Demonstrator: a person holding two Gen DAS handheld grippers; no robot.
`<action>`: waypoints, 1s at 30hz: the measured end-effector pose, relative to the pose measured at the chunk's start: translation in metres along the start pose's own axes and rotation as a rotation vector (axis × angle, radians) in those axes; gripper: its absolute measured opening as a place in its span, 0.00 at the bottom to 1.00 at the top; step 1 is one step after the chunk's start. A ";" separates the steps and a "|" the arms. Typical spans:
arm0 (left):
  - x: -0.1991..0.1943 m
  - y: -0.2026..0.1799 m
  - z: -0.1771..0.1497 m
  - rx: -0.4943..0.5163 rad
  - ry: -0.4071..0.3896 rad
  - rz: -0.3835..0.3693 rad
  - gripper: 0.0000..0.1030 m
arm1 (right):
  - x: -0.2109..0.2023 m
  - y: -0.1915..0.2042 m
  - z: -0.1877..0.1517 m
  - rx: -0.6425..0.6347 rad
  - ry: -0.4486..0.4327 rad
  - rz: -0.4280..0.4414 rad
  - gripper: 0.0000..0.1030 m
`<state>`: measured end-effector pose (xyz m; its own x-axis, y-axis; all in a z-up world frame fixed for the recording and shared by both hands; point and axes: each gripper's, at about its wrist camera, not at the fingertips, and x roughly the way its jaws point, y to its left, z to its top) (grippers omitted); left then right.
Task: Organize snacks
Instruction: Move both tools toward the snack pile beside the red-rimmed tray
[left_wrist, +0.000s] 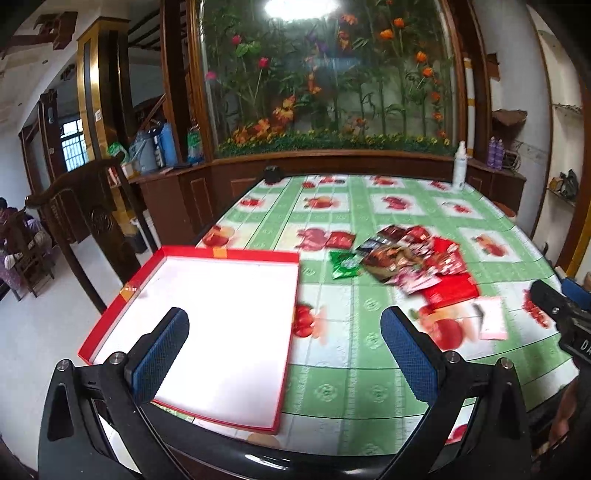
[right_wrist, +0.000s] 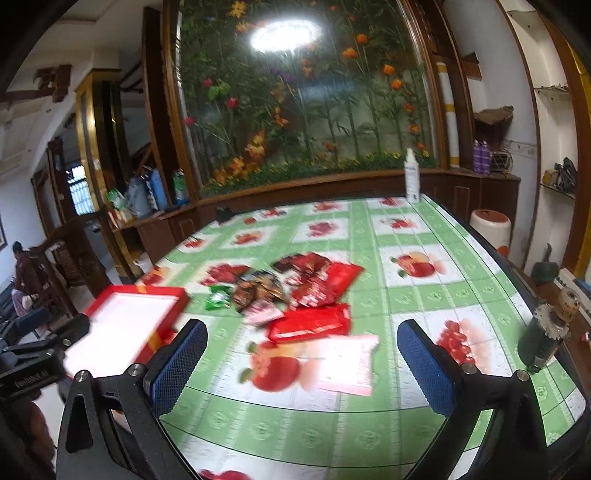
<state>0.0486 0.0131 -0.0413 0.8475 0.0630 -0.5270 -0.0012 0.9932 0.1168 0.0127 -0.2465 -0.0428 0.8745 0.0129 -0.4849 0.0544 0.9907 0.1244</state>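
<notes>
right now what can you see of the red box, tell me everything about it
The red box is a shallow, rectangular tray that looks like cardboard, with low red walls, a plain white inside and small orange-gold marks on two edges. It is open and empty, lying flat on the green fruit-print tablecloth at the table's left edge, its near-left corner seeming to overhang. Nothing touches it; the snack packets lie apart to its right.

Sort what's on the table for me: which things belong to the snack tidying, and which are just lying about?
Job:
- snack packets
- green packet
- red box
- pink packet

Lying about:
- white spray bottle
- dark green can
- small black object
</notes>
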 end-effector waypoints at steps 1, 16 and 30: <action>0.005 0.001 -0.002 -0.002 0.011 0.007 1.00 | 0.006 -0.003 -0.002 0.004 0.020 -0.006 1.00; 0.054 -0.032 -0.033 -0.030 0.125 -0.118 1.00 | 0.078 -0.053 -0.013 -0.118 0.290 -0.078 1.00; 0.064 -0.012 -0.020 0.047 0.165 -0.011 1.00 | 0.134 -0.035 -0.019 -0.059 0.488 -0.046 0.99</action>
<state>0.0920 0.0074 -0.0933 0.7487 0.0712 -0.6591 0.0356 0.9885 0.1473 0.1194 -0.2767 -0.1284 0.5430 0.0172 -0.8396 0.0476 0.9976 0.0512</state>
